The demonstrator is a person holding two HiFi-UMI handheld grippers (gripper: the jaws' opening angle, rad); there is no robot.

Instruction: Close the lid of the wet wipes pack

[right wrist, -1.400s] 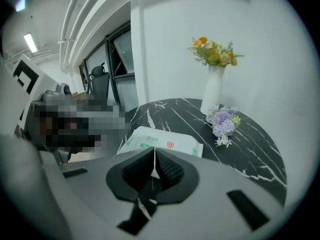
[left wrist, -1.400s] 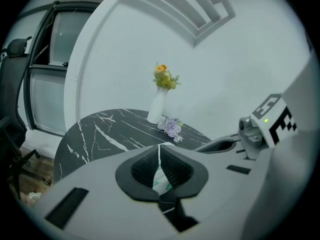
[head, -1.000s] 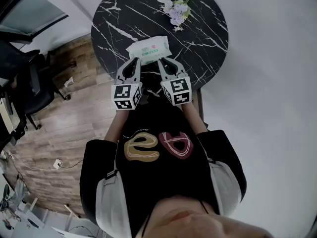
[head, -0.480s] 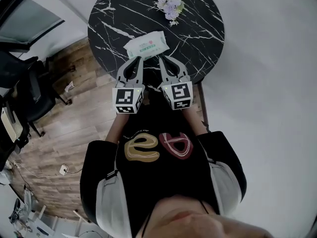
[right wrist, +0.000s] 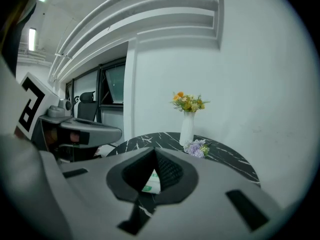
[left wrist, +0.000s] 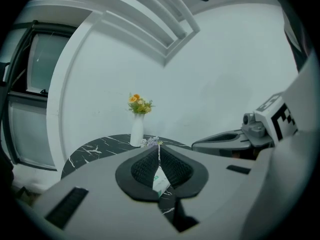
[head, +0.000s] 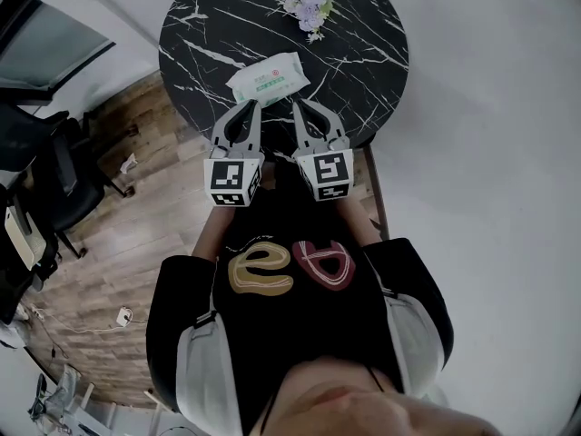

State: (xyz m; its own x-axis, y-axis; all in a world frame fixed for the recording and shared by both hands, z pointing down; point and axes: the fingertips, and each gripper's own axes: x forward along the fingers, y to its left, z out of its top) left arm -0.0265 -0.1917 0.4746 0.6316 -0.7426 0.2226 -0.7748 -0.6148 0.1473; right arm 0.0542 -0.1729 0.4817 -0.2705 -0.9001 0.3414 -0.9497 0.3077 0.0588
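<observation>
The white wet wipes pack [head: 269,77] lies flat on the round black marble table [head: 363,53], near its front edge. Its top shows a green label, and the lid looks flat from the head view. My left gripper [head: 247,109] and right gripper [head: 301,107] hover side by side just short of the pack, both shut with nothing between the jaws. In the left gripper view the pack [left wrist: 160,180] shows as a sliver below the left gripper [left wrist: 159,154]. In the right gripper view the pack [right wrist: 151,183] peeks out under the right gripper [right wrist: 154,156].
A white vase with yellow flowers [left wrist: 137,124] stands at the table's far side, with a small lilac bunch [head: 307,9] lying beside it. A dark office chair [head: 54,166] stands on the wooden floor to the left. A white wall runs along the right.
Both grippers have drawn back a little from the pack toward the person, so a gap now shows between their tips and its near edge. The pack has not moved on the table.
</observation>
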